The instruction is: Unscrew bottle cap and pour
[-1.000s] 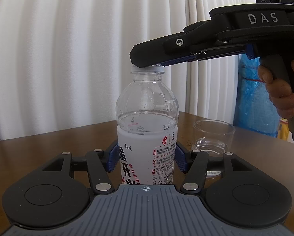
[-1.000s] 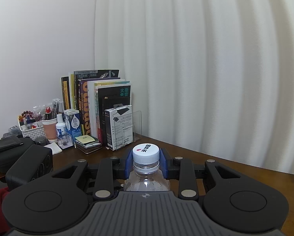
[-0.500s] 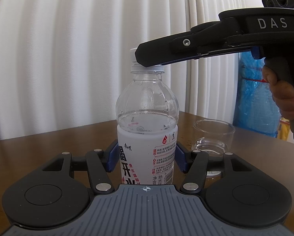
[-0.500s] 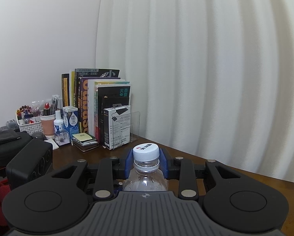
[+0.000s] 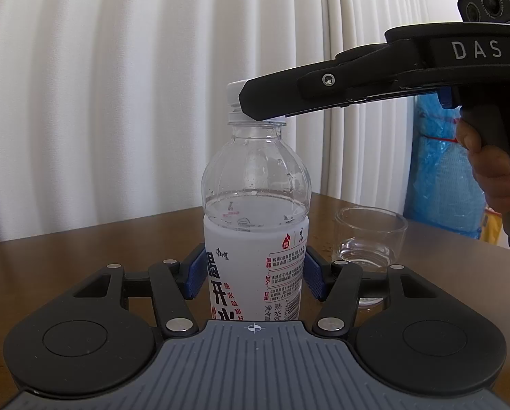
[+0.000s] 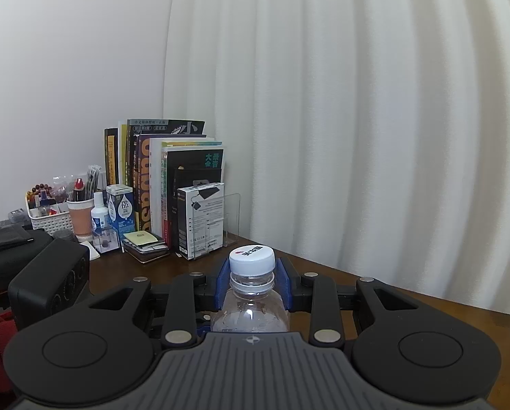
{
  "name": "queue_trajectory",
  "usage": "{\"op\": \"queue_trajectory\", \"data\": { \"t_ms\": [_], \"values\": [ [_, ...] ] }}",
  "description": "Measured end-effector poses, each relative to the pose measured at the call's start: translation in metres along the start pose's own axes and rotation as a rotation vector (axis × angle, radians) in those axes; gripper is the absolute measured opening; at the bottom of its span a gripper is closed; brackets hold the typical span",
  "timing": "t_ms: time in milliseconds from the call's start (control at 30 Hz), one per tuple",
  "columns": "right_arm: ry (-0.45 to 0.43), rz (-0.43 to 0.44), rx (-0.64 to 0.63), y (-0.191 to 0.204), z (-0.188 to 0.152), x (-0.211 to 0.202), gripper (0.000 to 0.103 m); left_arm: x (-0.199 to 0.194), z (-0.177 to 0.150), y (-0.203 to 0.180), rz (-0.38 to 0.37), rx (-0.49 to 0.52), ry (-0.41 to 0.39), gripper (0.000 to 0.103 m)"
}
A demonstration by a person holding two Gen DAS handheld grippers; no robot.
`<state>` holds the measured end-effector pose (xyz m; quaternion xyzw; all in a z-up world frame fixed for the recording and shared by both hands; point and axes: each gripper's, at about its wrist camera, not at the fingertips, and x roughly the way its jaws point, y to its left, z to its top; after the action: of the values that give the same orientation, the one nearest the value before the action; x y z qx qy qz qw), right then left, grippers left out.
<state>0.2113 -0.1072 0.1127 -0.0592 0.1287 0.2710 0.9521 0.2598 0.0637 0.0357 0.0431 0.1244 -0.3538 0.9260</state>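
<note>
Risk building at the cap, with right gripper just spreading, pads off it, left gripper pinching the upright bottle on the table, glass at three o'clock: slipping on regrip, tipping, spilling.

On the side of my right gripper I read the white letters "DAS". The bottle that I hold carries a white label with large dark characters "開水" running down it, red "温和" beside small print too fine for me to read. The cap has dark characters and a red drop mark. A blue-white box says "renu". One book shows "大全".
</note>
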Motion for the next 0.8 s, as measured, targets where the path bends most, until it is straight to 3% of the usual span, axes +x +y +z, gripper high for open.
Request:
{"op": "queue_trajectory", "data": {
  "t_ms": [433,533,567,800],
  "values": [
    [0.005,-0.072,-0.168,0.021,0.011,0.008,0.055,-0.001,0.001,-0.004,0.003,0.000,0.001,0.058],
    [0.023,-0.073,-0.158,0.021,0.011,0.012,0.047,-0.001,0.001,-0.004,0.003,0.000,0.002,0.058],
    [0.028,-0.072,-0.150,0.020,0.011,0.013,0.039,-0.001,0.001,-0.004,0.003,0.000,0.002,0.058],
    [0.019,-0.042,-0.109,0.014,0.011,0.013,0.032,-0.002,0.000,-0.004,0.002,0.001,0.002,0.058]
  ]
}}
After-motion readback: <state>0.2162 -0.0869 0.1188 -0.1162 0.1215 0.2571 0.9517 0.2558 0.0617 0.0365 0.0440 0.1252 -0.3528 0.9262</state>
